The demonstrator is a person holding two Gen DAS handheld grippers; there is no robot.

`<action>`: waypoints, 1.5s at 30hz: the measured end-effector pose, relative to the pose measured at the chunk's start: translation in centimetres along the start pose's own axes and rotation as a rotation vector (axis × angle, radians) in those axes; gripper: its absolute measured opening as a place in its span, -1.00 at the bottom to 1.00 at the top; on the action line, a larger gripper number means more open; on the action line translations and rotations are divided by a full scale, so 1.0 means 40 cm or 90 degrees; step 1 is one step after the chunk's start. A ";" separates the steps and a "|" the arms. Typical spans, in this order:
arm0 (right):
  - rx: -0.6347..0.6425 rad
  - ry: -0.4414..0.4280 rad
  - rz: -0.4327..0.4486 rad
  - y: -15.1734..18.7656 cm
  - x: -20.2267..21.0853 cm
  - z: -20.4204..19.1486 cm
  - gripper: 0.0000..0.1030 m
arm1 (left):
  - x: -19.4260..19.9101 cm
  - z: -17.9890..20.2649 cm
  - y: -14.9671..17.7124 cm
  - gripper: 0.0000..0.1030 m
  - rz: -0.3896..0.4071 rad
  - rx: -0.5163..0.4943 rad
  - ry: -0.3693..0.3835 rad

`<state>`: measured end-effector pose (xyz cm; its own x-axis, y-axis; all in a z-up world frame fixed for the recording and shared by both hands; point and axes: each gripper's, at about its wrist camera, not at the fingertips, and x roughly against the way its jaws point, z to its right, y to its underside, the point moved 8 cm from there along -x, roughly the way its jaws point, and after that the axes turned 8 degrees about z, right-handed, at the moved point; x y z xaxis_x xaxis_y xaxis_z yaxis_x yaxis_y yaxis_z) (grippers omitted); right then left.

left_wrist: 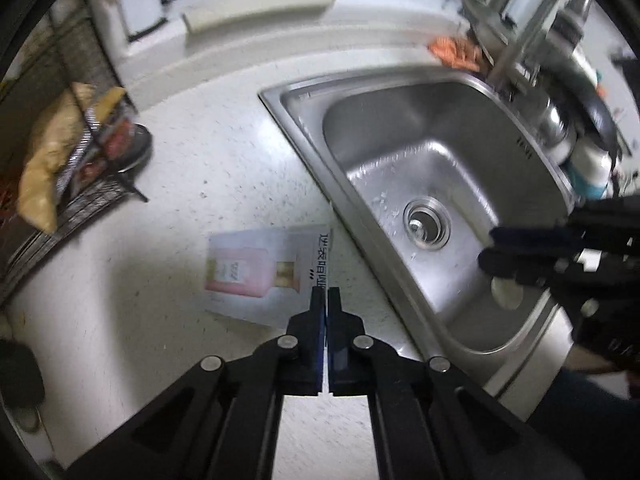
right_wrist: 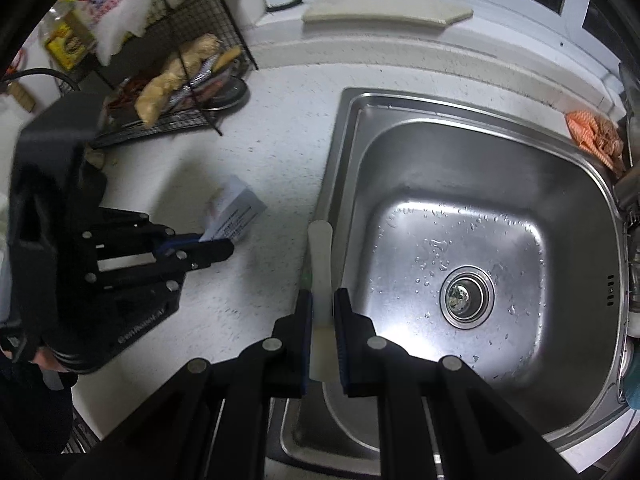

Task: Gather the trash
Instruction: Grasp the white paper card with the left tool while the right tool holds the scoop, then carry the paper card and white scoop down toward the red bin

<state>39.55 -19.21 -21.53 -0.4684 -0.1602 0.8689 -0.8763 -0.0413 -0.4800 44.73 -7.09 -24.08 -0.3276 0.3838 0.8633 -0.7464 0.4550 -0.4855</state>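
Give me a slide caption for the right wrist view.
Right gripper holds a pale flat stick at the sink edge; left gripper pinches a sachet.

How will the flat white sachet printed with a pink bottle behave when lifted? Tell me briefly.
Likely floppy: the flat white sachet looks thin and the left gripper pinches only one edge, so its free end may sag. Probably light, being so flat. Its glossy-looking film might slip.

We see harsh overhead light glaring off the wet steel sink [right_wrist: 460, 208] and casting soft shadows on the pale tabletop [left_wrist: 192, 168], while fisheye curvature, dark vignetting and motion blur smear both frames' edges.
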 end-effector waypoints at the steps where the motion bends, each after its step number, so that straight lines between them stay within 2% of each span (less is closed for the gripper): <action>1: 0.005 -0.002 0.005 0.004 0.013 -0.006 -0.80 | 0.018 0.003 -0.001 -1.00 0.010 0.006 -0.006; 13: 0.047 -0.029 0.079 0.077 0.181 -0.077 -0.80 | 0.200 0.094 0.040 -1.00 0.078 0.012 -0.046; 22: 0.066 -0.045 0.119 0.184 0.298 -0.081 -0.80 | 0.285 0.242 0.123 -1.00 0.106 0.019 -0.057; 35: 0.081 -0.043 0.147 0.425 0.448 -0.015 -0.80 | 0.362 0.514 0.292 -1.00 0.137 0.019 -0.069; 45: 0.054 -0.041 0.125 0.653 0.543 0.065 -0.80 | 0.375 0.745 0.431 -1.00 0.129 0.023 -0.052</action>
<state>6.80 -26.35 -15.52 -0.6191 -0.2361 0.7490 -0.7547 -0.0849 -0.6506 9.67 -17.43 -15.40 -0.5180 0.3975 0.7574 -0.6806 0.3449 -0.6464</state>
